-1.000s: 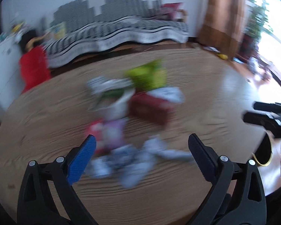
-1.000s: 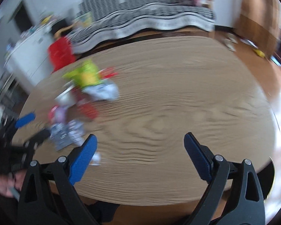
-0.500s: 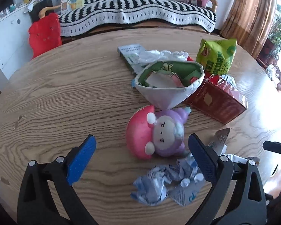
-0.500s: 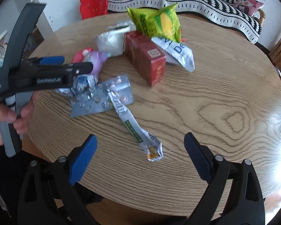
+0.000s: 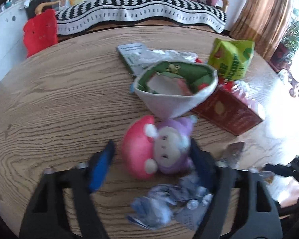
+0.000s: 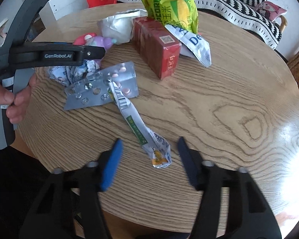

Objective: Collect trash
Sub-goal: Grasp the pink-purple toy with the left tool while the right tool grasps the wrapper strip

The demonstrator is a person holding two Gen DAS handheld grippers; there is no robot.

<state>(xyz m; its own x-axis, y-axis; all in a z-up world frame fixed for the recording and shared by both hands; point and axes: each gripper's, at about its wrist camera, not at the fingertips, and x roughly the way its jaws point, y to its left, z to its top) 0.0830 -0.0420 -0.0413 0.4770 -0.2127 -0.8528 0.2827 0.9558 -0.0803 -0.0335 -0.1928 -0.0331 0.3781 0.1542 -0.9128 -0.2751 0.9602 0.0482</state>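
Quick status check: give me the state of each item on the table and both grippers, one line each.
left gripper: open, jaws just closing around the plush toy
plush toy: lying on its side
right gripper: open, jaws just closing
long wrapper: empty, twisted, end between the right jaws
blister packs: flat, partly emptied
paper cone: open, scraps inside
red box: closed, lying down
green snack bag: upright, crumpled

Round wooden table, wrappers, red box
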